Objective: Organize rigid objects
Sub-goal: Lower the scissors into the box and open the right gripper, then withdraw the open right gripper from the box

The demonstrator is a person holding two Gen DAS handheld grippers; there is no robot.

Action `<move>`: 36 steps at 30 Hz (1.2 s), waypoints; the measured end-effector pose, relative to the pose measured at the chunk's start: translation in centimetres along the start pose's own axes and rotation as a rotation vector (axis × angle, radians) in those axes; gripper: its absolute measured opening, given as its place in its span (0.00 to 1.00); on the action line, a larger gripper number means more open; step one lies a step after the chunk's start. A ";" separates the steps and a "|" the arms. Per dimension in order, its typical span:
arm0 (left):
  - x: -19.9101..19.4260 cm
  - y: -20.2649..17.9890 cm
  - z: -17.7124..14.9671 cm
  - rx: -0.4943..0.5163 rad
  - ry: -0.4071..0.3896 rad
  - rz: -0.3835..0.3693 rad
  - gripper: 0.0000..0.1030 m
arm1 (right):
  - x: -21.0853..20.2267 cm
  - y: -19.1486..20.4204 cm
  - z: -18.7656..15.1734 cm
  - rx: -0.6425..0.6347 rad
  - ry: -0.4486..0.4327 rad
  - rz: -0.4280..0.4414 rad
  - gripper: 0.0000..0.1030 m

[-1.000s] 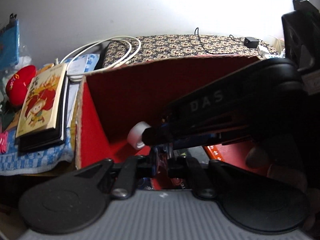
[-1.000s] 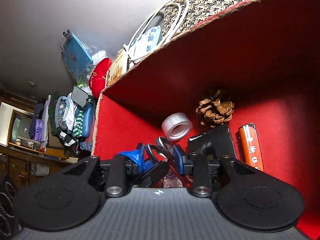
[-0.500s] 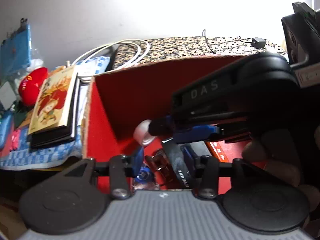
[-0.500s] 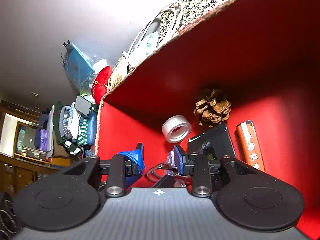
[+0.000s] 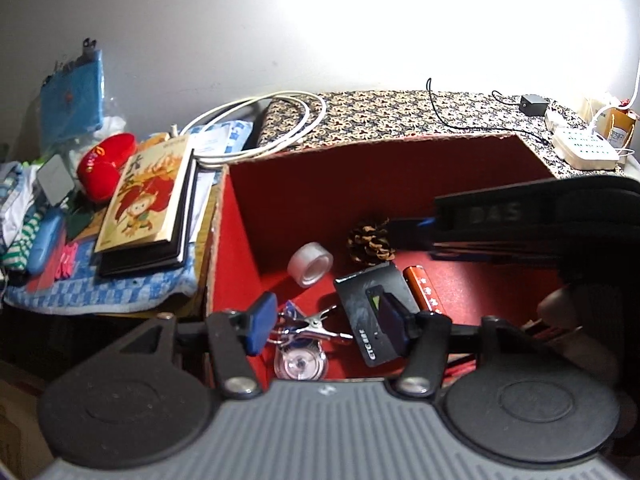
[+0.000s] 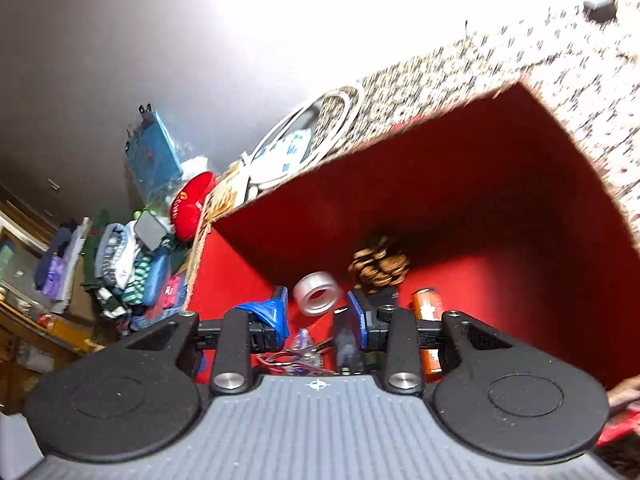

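Observation:
A red-lined box (image 5: 256, 240) (image 6: 500, 184) holds a tape roll (image 5: 310, 263) (image 6: 317, 293), a pine cone (image 5: 370, 240) (image 6: 378, 264), a black card case (image 5: 370, 308), an orange lighter (image 5: 424, 290) (image 6: 427, 304), a metal clip with keys (image 5: 316, 326) and a clear round piece (image 5: 300, 364). My left gripper (image 5: 326, 322) is open and empty above the box's near end. My right gripper (image 6: 318, 316) is open and empty above the same items; its body (image 5: 540, 216) shows at the right of the left wrist view.
Left of the box lie a picture book on a black folder (image 5: 148, 196), a red pouch (image 5: 104, 164), a blue checked towel (image 5: 100, 288) and clothes (image 6: 116, 264). Behind it are a patterned cloth (image 5: 400, 116), a white cable (image 5: 276, 128) and a power strip (image 5: 586, 150).
Both grippers have lifted back from the box floor. The left gripper's jaws opened wide. The right gripper body has moved right, uncovering the pine cone and lighter.

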State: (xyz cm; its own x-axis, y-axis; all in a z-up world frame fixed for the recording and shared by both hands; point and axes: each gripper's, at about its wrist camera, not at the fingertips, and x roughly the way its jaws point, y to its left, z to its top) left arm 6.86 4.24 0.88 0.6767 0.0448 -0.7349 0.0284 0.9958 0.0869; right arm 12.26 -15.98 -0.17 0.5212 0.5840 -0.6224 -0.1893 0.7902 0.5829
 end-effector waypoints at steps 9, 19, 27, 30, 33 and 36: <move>-3.2 -1.5 -0.6 0.004 -0.031 0.063 0.64 | -4.7 0.9 -1.4 -0.100 -0.098 -0.078 0.16; -6.0 -2.7 -2.2 -0.012 -0.022 0.059 0.69 | -8.7 1.3 -3.4 -0.121 -0.131 -0.125 0.16; -6.2 -4.0 -4.0 -0.010 0.004 0.089 0.87 | -10.1 1.5 -5.8 -0.140 -0.135 -0.195 0.16; -6.0 -4.2 -4.6 -0.014 0.023 0.081 0.90 | -10.0 1.1 -6.4 -0.133 -0.119 -0.206 0.17; -5.5 -4.2 -5.1 -0.022 0.051 0.064 0.90 | -10.0 0.6 -7.0 -0.125 -0.107 -0.226 0.17; -4.9 -4.5 -5.4 -0.030 0.085 0.064 0.90 | -9.8 0.3 -7.3 -0.122 -0.083 -0.256 0.17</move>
State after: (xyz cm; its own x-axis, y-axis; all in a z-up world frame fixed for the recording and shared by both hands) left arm -0.59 0.01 0.43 0.6117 0.1142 -0.7828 -0.0358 0.9925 0.1168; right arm 1.04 -20.09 2.27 0.6301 0.3499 -0.6932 -0.1395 0.9292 0.3422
